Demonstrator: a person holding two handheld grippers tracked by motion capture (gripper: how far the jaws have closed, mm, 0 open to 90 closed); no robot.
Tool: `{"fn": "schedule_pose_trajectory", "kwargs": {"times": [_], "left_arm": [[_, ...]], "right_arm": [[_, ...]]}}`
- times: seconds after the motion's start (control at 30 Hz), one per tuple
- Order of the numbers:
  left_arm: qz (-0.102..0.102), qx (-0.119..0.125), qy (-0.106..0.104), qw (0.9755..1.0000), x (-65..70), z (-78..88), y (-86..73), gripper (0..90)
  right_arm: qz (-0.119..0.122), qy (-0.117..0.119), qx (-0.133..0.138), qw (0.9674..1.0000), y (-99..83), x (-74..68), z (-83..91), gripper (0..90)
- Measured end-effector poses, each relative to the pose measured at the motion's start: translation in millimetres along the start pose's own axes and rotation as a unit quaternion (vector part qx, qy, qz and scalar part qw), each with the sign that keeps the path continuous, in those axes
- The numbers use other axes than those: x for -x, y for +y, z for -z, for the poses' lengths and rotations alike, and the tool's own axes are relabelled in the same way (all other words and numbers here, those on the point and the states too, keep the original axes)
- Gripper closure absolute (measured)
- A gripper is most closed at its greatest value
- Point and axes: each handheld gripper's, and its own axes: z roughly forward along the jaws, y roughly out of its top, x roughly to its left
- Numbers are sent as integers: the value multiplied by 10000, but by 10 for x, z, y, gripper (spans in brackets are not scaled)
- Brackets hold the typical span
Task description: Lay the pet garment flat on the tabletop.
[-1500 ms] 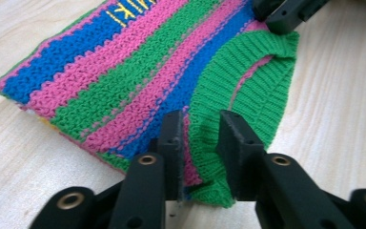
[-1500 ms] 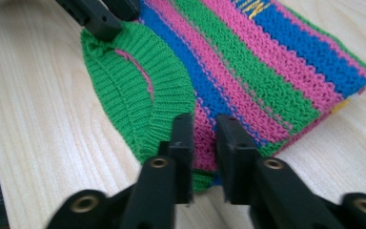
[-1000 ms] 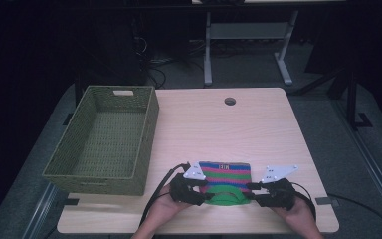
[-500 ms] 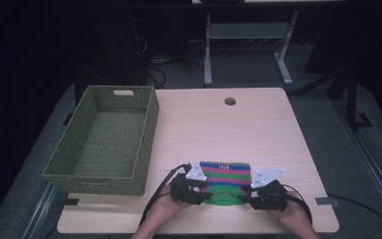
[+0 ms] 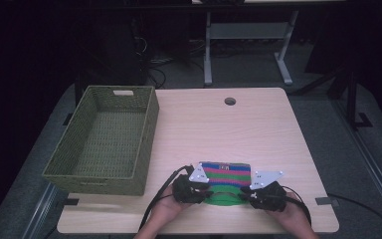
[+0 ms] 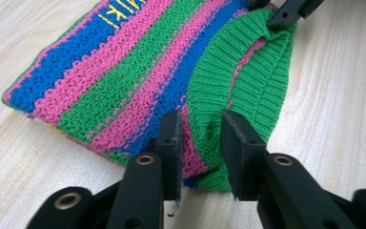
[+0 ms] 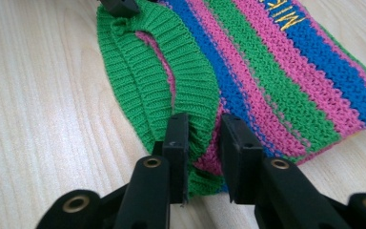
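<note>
Knitted striped sweater (image 5: 226,175), small, pink/blue/green bands with yellow lettering, lies flat on the wooden bench (image 5: 258,124) near the front edge, between the two hands. Green ribbed collar (image 6: 248,71) faces the person.

Left gripper (image 5: 195,185) sits at the sweater's left near corner. In the left gripper view its jaws straddle the knit where collar meets stripes, fabric between them, a gap visible on each side. They have just been closing, and the pads don't look fully pressed yet, so not a firm grip.

Right gripper (image 5: 258,191) mirrors it at the right near corner. In the right gripper view the ribbed collar edge and a fold of pink stripe sit between the jaws, which have also just been closing. The left pad looks about touching the rib, with some slack left on the other side.

Woven green basket (image 5: 104,139) stands to the left on the bench, well apart from the sweater, nothing seen inside.

Step in hand, as I judge it: pinching both near corners at the collar end, start of a fold or a lift. Next move calls for finishing the squeeze on both sides so the knit doesn't slip, then raising both grippers together, evenly, to carry the near edge over or toward the basket. Risk: catching only the top layer of the collar.
</note>
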Motion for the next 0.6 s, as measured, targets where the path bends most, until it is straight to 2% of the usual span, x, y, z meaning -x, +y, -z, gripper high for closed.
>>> {"fn": "schedule_pose_trajectory", "kwargs": {"times": [0.2,0.27,0.33,0.53,0.6], "left_arm": [[58,16,-70,10000,-8,4,4,768],[167,74,-127,9998,-8,8,3,789],[124,57,-154,9998,-21,21,3,808],[217,107,-237,9994,-11,35,5,828],[129,53,-266,9995,-11,48,11,833]], "right_arm": [[-60,69,4,10000,1,19,9,782],[-96,115,-6,9999,1,26,18,794],[-136,184,25,9997,-1,32,23,807],[-180,309,49,9993,-5,39,46,819],[-232,334,88,9991,-9,46,63,820]]}}
